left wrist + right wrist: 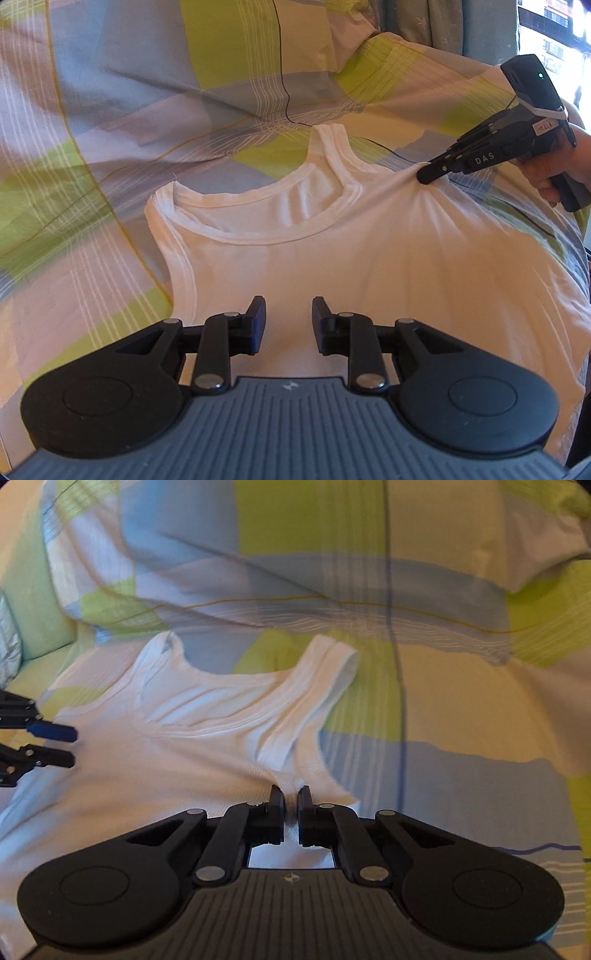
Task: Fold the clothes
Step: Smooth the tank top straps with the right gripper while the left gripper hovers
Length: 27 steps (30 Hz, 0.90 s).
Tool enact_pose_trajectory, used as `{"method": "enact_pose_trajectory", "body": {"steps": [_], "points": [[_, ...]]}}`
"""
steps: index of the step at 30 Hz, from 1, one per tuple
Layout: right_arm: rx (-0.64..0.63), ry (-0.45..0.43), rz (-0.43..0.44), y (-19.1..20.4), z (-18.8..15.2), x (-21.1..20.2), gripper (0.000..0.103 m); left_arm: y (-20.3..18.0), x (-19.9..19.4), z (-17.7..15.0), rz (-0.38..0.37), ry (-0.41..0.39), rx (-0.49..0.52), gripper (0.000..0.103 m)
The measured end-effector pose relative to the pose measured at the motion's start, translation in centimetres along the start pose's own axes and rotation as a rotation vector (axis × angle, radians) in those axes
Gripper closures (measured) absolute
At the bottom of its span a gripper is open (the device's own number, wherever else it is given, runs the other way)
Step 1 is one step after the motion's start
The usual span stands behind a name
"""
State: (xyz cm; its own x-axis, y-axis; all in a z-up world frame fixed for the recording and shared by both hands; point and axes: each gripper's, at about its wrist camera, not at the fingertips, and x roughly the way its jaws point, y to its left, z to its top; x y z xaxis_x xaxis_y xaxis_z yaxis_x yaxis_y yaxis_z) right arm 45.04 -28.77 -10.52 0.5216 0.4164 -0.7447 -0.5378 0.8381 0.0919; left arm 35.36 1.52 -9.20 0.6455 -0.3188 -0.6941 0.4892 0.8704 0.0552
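A white tank top (pixel 332 266) lies spread, neckline away from the left wrist camera, on a bed covered with a checked sheet (pixel 74 229) in green, grey-blue and cream. The left gripper (pixel 289 325) hovers just above the garment's body below the neckline, its fingers apart with bare white fabric showing between them, holding nothing. The right gripper (pixel 291 803) is at the armhole edge on the garment's right side, where its fingers are drawn together on a pinch of white cloth, and creases in the fabric run toward that spot. From the left wrist camera the right gripper (pixel 428 176) is seen with its tip on the same bunched edge, a hand (pixel 554 166) around its handle. One shoulder strap (pixel 330 144) lies stretched out flat on the sheet; the other strap (pixel 162 646) looks slightly folded over, though blur makes this uncertain. A thin dark cable (pixel 284 92) crosses the sheet beyond the straps.
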Motion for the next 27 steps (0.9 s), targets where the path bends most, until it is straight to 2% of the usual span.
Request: {"method": "enact_pose_trajectory", "body": {"steps": [2, 4, 5, 8, 13, 15, 17, 19, 21, 24, 26, 27], "points": [[-0.025, 0.002, -0.056, 0.5, -0.4, -0.2, 0.096, 0.2, -0.1, 0.1, 0.004, -0.005, -0.007, 0.081], [-0.026, -0.005, -0.058, 1.0, -0.5, -0.3, 0.092, 0.6, -0.2, 0.4, 0.004, -0.015, -0.021, 0.08], [-0.017, -0.013, -0.049, 1.1, -0.4, -0.4, 0.08, 0.9, -0.2, 0.5, 0.006, -0.023, -0.029, 0.079], [0.01, -0.037, -0.024, 1.5, -0.1, -0.6, 0.065, 2.0, -0.3, 0.9, 0.026, -0.05, -0.058, 0.074], [0.089, -0.044, 0.008, 1.0, 1.3, 1.1, 0.059, 4.2, 1.4, 1.7, 0.052, -0.042, -0.104, 0.073], [0.085, -0.052, -0.003, 0.8, 1.4, 1.3, 0.059, 4.8, 2.3, 1.9, 0.047, -0.033, -0.113, 0.073], [0.081, -0.061, -0.014, 0.6, 1.5, 1.5, 0.09, 4.6, 3.0, 2.2, 0.035, -0.036, -0.099, 0.073], [0.078, -0.069, -0.026, 0.5, 1.6, 1.6, 0.101, 4.3, 3.7, 2.5, 0.026, -0.042, -0.091, 0.073], [0.085, -0.081, -0.036, 0.1, 1.7, 1.7, 0.103, 4.4, 4.2, 2.7, 0.02, -0.048, -0.096, 0.072], [0.165, -0.117, -0.018, -1.5, 2.0, 1.1, 0.102, 4.9, 4.5, 2.9, 0.029, -0.053, -0.112, 0.071], [0.183, -0.093, 0.031, -1.8, 2.3, 1.3, 0.092, 5.3, 4.8, 2.9, 0.048, -0.043, -0.115, 0.071], [0.187, -0.077, 0.053, -1.8, 2.4, 1.6, 0.091, 5.6, 4.9, 2.8, 0.058, -0.037, -0.116, 0.07]]}}
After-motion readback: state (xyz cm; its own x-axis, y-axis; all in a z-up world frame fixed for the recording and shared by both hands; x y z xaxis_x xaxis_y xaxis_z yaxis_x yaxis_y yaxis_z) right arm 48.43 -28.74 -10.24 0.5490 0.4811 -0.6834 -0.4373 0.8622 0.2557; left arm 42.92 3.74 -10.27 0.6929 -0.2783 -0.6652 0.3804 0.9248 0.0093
